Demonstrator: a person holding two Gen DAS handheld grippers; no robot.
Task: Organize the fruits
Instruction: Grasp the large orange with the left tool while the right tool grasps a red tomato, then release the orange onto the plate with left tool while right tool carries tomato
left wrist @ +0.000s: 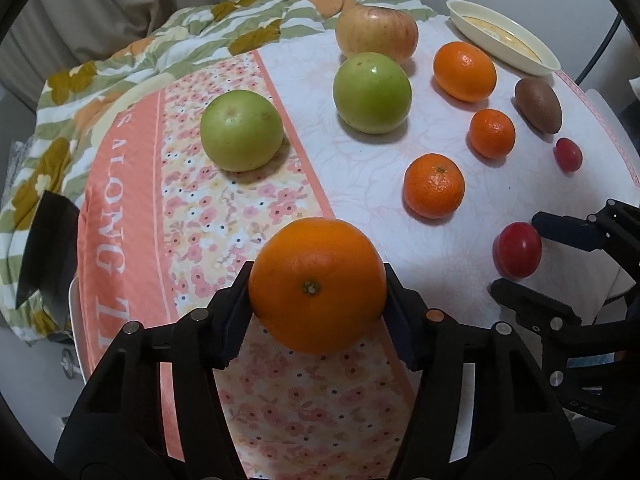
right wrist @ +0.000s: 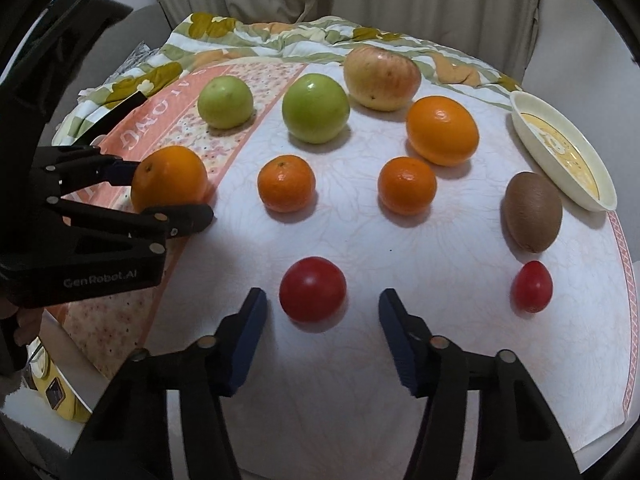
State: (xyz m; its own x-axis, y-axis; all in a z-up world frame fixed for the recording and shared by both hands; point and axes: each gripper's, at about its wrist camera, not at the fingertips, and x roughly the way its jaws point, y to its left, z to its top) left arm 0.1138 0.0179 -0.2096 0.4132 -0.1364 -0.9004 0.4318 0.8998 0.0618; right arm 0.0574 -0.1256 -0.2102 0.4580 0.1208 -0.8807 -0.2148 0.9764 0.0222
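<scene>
My left gripper [left wrist: 318, 292] is shut on a large orange [left wrist: 317, 285], low over the floral cloth; it also shows in the right wrist view [right wrist: 170, 180]. My right gripper [right wrist: 322, 312] is open, its jaws either side of a large red tomato [right wrist: 313, 289], not touching it. On the table lie two green apples [right wrist: 315, 108] [right wrist: 226, 102], a red-yellow apple [right wrist: 382, 78], another orange [right wrist: 442, 130], two mandarins [right wrist: 286, 183] [right wrist: 407, 185], a kiwi [right wrist: 533, 211] and a small tomato [right wrist: 533, 287].
A cream oval dish [right wrist: 600, 196] sits at the far right edge. A leaf-patterned blanket [right wrist: 256, 40] bunches along the back. The round table's edge curves close on the right [right wrist: 626, 300]. Curtains hang behind.
</scene>
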